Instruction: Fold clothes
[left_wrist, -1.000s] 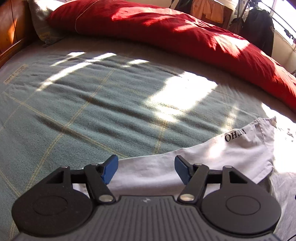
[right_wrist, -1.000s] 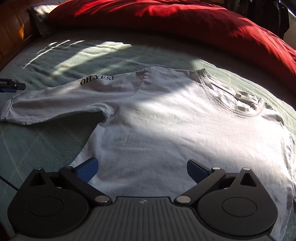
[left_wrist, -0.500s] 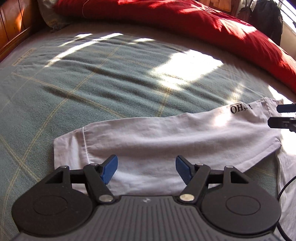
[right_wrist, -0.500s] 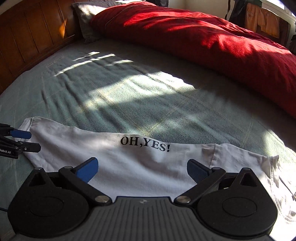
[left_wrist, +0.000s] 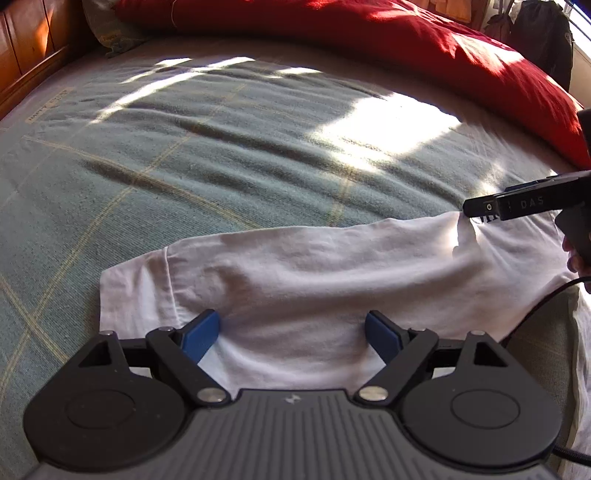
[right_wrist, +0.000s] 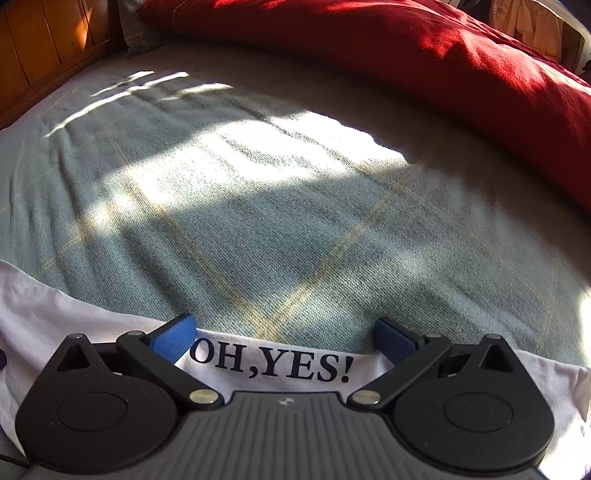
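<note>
On the bed (left_wrist: 229, 147), over a green checked blanket (right_wrist: 258, 229), a white T-shirt (left_wrist: 332, 273) lies spread, its long sleeve stretched out flat toward the left. The sleeve's long axis runs across the left wrist view, from the cuff (left_wrist: 129, 288) at the left to the shoulder at the right, where the printed words "OH,YES!" (right_wrist: 271, 363) sit.

The left gripper (left_wrist: 291, 332) hangs over the cuff end, pointing steeply down; its jaws are opening, with sleeve cloth lying beneath and between the blue pads but not pinched, so it grips nothing. The right gripper (right_wrist: 284, 338) is also released, jaws wide, straddling the print at the sleeve's far edge, with bare blanket just ahead of it. It shows in the left view as a dark finger at the right edge.

Each hand is thus nearest its own end of the sleeve: left at the cuff, right at the shoulder. Judging from this, the coming move is likely a pinch at both ends to carry the sleeve across onto the shirt body. A red duvet (left_wrist: 424, 48) lies well apart at the back.
</note>
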